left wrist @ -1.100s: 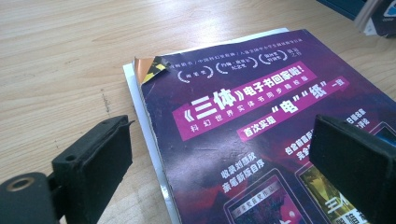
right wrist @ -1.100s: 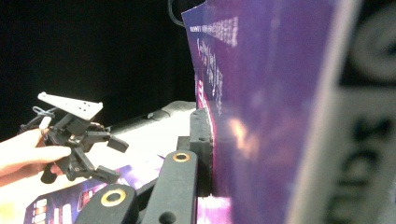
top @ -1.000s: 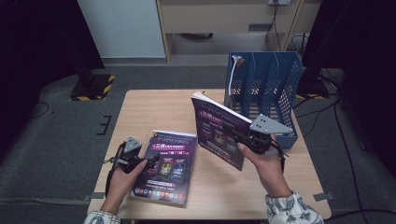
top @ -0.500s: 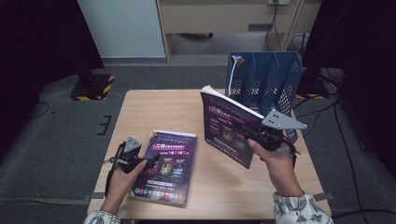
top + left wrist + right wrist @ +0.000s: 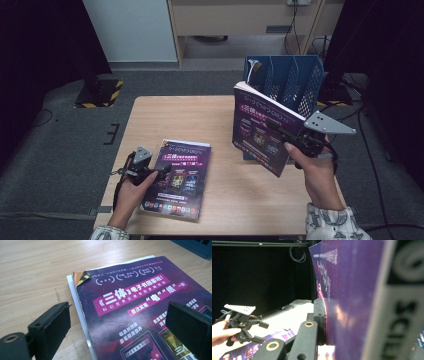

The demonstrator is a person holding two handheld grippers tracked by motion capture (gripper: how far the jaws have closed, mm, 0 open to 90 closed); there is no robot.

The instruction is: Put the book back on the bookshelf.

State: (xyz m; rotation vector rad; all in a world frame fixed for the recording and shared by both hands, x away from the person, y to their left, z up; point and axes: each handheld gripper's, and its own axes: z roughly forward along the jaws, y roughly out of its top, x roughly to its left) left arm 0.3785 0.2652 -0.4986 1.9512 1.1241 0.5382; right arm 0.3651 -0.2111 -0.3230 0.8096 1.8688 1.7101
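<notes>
Purple-covered, one magazine [image 5: 260, 131] hangs clamped in the right gripper [image 5: 285, 136] beside the blue file rack [image 5: 295, 80], not yet slotted. The second magazine [image 5: 176, 177] lies flat on the table [image 5: 175, 120]; the left gripper [image 5: 162, 171] hovers over it, jaws wide.

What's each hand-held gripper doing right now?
Left hand-held gripper: open, over the flat magazine.
Right hand-held gripper: shut on the raised magazine.

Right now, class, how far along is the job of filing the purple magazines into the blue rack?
Done: the blue mesh file rack already holds some white paper in its left slot. In hand: the right hand-held gripper is shut on one purple-covered magazine, raised upright in front of the rack. Left: a second purple magazine lies flat on the wooden table, with the open left hand-held gripper over it.
</notes>
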